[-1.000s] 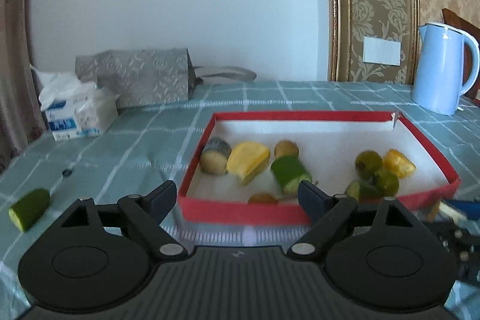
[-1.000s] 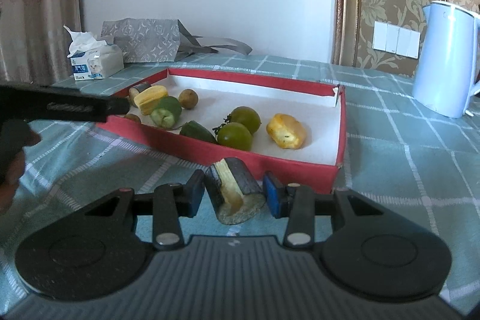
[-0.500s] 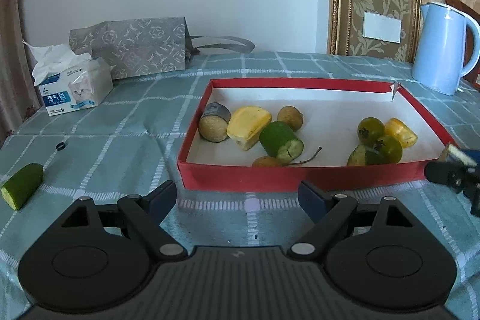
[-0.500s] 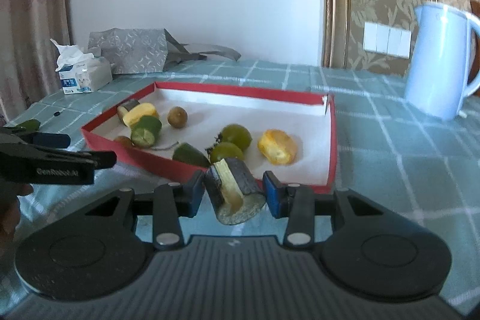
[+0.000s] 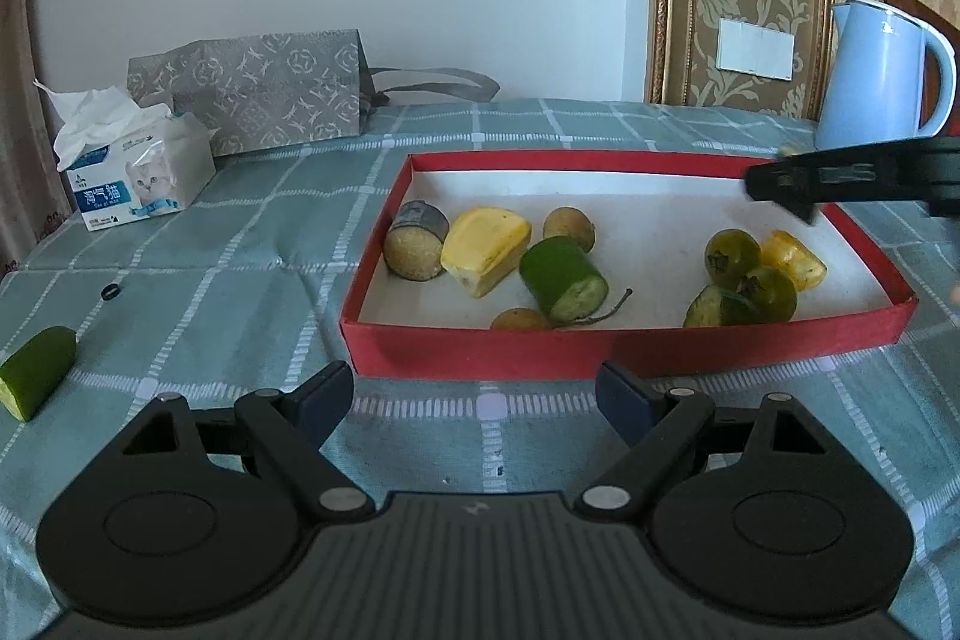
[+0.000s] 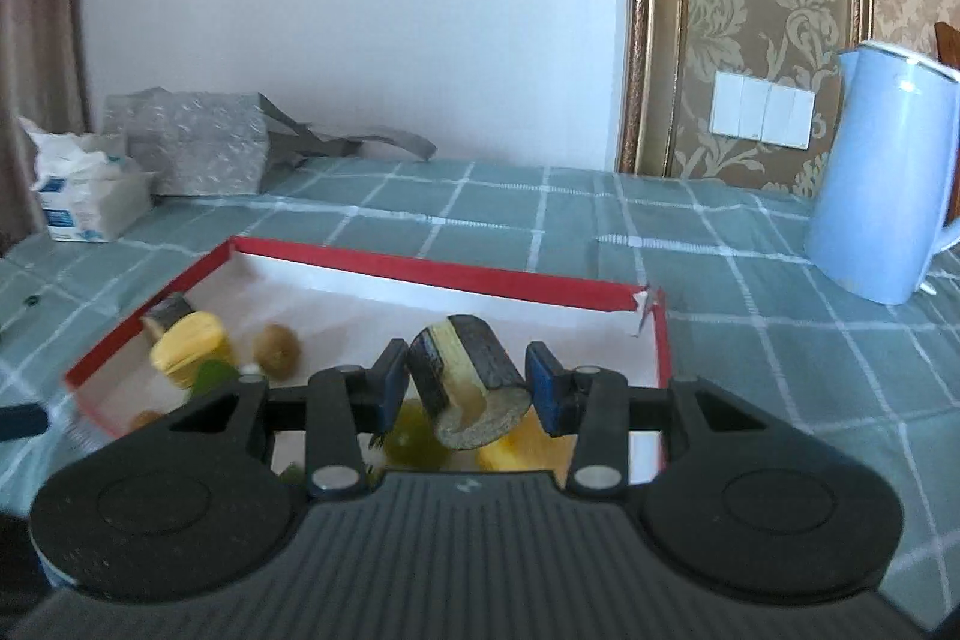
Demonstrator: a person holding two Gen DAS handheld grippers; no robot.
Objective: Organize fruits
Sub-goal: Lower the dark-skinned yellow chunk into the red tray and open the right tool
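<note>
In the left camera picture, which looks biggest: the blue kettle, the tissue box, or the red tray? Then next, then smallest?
1. Red tray, widest by far.
2 and 3. Blue kettle and tissue box look about alike, and each sits at a different distance, so I won't rank them.

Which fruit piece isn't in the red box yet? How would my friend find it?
Start at the red box on the checked tablecloth, then look far left, near the table's edge. A green wedge lies there alone, below the tissue pack. Unlike the green pieces in the box, it sits straight on the cloth.

Bare tray floor (image 5: 648,220) between fruit clusters
</note>
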